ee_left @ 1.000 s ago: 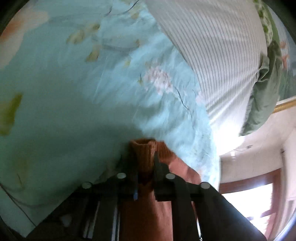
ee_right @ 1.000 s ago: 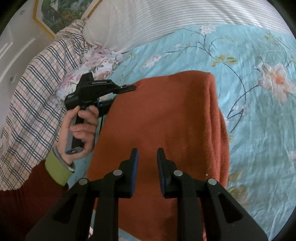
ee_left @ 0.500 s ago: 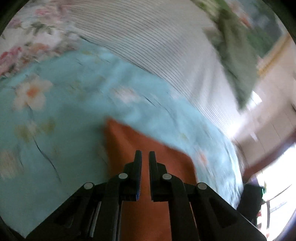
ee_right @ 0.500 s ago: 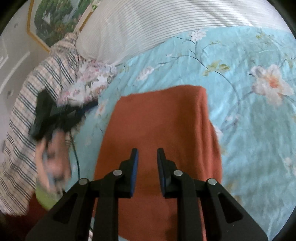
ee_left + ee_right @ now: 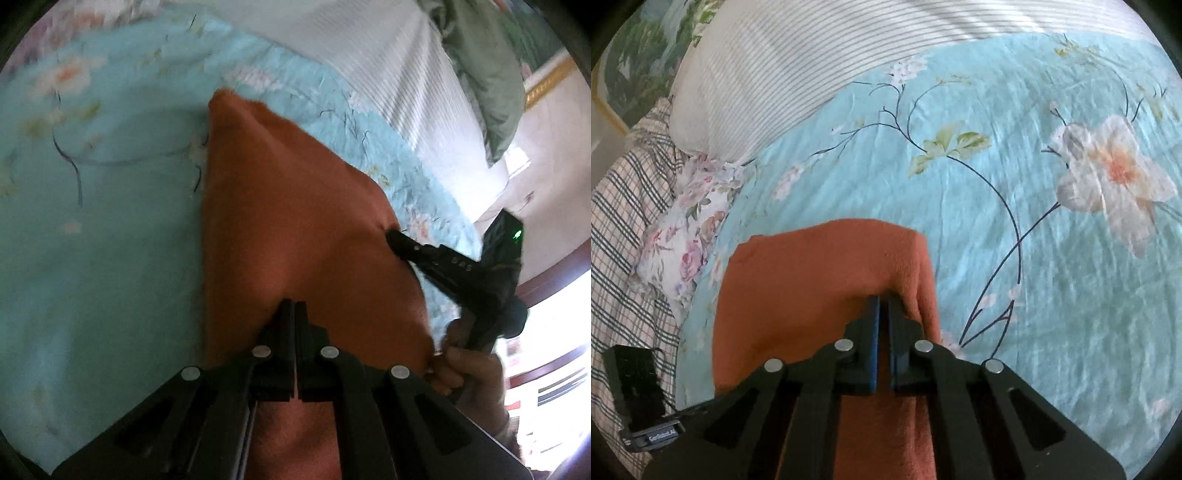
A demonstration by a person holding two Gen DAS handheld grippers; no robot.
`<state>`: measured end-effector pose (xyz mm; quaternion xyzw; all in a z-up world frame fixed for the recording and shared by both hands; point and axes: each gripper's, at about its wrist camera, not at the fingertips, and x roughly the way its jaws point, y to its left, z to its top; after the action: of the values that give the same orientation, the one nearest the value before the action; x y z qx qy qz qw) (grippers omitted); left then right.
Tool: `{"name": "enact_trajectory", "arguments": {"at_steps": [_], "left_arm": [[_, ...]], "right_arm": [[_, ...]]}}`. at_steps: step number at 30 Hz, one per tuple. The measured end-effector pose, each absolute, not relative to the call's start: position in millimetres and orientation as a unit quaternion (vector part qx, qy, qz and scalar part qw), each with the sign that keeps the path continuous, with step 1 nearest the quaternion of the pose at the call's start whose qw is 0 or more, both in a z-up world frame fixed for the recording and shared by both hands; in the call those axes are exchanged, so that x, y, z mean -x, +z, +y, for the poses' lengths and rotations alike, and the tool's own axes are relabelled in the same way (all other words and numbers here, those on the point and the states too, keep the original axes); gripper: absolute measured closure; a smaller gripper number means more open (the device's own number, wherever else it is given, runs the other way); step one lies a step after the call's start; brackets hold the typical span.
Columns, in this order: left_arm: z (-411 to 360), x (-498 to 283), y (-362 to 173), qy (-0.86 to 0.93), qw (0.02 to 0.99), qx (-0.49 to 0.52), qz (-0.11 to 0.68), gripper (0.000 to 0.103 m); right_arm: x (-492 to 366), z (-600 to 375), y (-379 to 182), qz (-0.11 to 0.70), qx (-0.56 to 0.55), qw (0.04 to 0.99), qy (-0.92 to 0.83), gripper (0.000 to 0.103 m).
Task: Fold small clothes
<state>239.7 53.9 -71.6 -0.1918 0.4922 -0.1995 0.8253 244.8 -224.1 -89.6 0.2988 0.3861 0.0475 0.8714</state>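
A rust-orange garment [image 5: 812, 280] lies folded on the blue floral bedsheet [image 5: 1015, 155]. My right gripper [image 5: 883, 301] is over its right side, and its jaws are closing with the fabric bunched up between the pads. In the left wrist view the right gripper [image 5: 392, 235] bites the right edge of the garment [image 5: 280, 206], held by a hand [image 5: 461, 365]. My left gripper [image 5: 294, 305] is shut, its tips low over the garment's middle, with no cloth visible between them. Its black body [image 5: 639, 395] shows at the garment's near left.
A striped pillow [image 5: 812, 55] lies across the far side of the bed. A small floral cushion [image 5: 679, 243] and a plaid blanket [image 5: 617, 206] lie left of the garment. A green cloth [image 5: 487, 74] hangs past the pillow. Bare sheet stretches to the right.
My left gripper let go of the garment's far left corner, swung round to the near side and is now shut. My right gripper moved in over the garment and closed on the fabric.
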Motion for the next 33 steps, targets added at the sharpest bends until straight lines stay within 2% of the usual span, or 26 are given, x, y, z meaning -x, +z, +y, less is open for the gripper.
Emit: {"name": "enact_trajectory", "arguments": {"at_steps": [6, 10, 14, 20, 22, 24, 27, 29, 31, 33], "left_arm": [[63, -173, -45, -0.200, 0.859, 0.113, 0.458, 0.098], [60, -133, -54, -0.202, 0.856, 0.083, 0.468, 0.085], [60, -122, -74, -0.180, 0.852, 0.083, 0.485, 0.085], [56, -110, -69, -0.166, 0.861, 0.070, 0.475, 0.084], [54, -104, -70, -0.164, 0.863, 0.060, 0.473, 0.080], [52, -97, -70, -0.160, 0.865, 0.055, 0.472, 0.079], [52, -92, -68, -0.153, 0.865, 0.055, 0.474, 0.076], [52, -84, -64, -0.149, 0.867, 0.050, 0.473, 0.068], [52, -74, -57, -0.138, 0.874, 0.041, 0.463, 0.043], [53, -61, -50, -0.094, 0.890, 0.009, 0.445, 0.026]], "right_arm": [[-189, -208, -56, 0.375, -0.270, 0.881, 0.104, 0.095], [-142, -181, -50, 0.382, -0.223, 0.887, 0.131, 0.095], [-120, -172, -76, 0.418, -0.180, 0.886, 0.090, 0.094], [-112, -184, -85, 0.414, -0.209, 0.883, 0.073, 0.094], [-108, -180, -81, 0.414, -0.196, 0.886, 0.067, 0.091], [-104, -176, -83, 0.419, -0.193, 0.885, 0.072, 0.074], [-96, -171, -90, 0.423, -0.194, 0.882, 0.073, 0.070], [-84, -171, -87, 0.416, -0.193, 0.886, 0.070, 0.069], [-71, -169, -78, 0.403, -0.185, 0.894, 0.068, 0.064], [-59, -168, -70, 0.392, -0.176, 0.901, 0.063, 0.056]]}}
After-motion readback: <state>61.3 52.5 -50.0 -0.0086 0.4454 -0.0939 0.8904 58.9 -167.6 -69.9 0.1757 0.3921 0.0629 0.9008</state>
